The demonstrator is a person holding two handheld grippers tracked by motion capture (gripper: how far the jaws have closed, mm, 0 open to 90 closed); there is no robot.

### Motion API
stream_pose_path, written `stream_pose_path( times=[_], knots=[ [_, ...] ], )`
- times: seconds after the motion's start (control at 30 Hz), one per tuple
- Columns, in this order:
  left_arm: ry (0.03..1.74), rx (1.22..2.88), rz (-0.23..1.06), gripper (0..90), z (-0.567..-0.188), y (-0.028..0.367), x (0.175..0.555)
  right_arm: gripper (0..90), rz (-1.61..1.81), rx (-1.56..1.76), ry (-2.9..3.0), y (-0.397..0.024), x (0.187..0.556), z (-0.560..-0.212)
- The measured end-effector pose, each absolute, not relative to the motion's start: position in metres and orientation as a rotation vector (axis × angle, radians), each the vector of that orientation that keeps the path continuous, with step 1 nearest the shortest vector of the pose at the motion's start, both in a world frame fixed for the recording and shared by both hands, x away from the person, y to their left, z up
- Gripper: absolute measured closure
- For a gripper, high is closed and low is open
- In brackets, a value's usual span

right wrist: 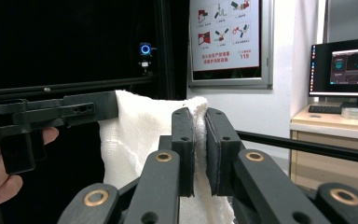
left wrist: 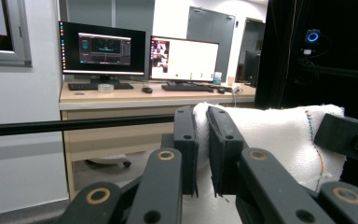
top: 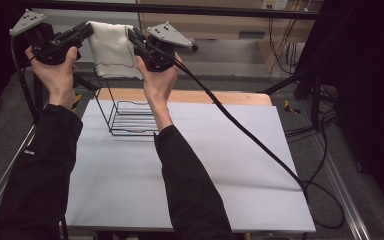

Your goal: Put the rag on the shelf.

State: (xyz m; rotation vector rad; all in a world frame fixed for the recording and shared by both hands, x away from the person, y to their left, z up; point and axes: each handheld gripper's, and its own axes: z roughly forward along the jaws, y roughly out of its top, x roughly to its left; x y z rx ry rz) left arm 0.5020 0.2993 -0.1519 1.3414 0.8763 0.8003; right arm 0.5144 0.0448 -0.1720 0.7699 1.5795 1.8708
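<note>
A white cloth (top: 111, 49) with a thin coloured seam hangs stretched in the air between my two grippers, above the far left of the table. My left gripper (top: 87, 29) is shut on its top left corner, and my right gripper (top: 132, 35) is shut on its top right corner. In the left gripper view the cloth (left wrist: 279, 140) is pinched between the pads of my left gripper (left wrist: 202, 122). In the right gripper view the cloth (right wrist: 137, 140) sits clamped in my right gripper (right wrist: 199, 122). A black wire rack (top: 130, 112) stands on the table below the cloth.
The table (top: 230, 165) carries a pale sheet, with a wooden strip (top: 220, 97) along its far edge. A black cable (top: 250, 140) trails from my right gripper across the table to the right. Beyond stand a black rail (left wrist: 74, 125) and a desk with monitors (left wrist: 102, 49).
</note>
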Motion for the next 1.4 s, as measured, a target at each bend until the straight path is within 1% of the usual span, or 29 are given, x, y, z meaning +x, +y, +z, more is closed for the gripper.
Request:
stream_pose_path(
  times=[0.43, 0.73, 1.07, 1.4],
  knots=[
    [0.905, 1.373, 0.808, 82.4, -0.163, 0.302, 0.516, 83.1, 1.857, 0.793, 1.631, 0.049, 0.531, -0.183],
    [0.916, 1.384, 0.787, 82.4, -0.177, 0.304, 0.522, 83.1, 1.816, 0.806, 1.675, 0.049, 0.54, -0.191],
    [0.92, 1.413, 0.784, 82.4, -0.192, 0.303, 0.521, 83.1, 1.797, 0.824, 1.71, 0.049, 0.542, -0.206],
    [0.909, 1.44, 0.771, 82.4, -0.207, 0.304, 0.514, 83.0, 1.778, 0.835, 1.738, 0.046, 0.535, -0.22]
  ],
)
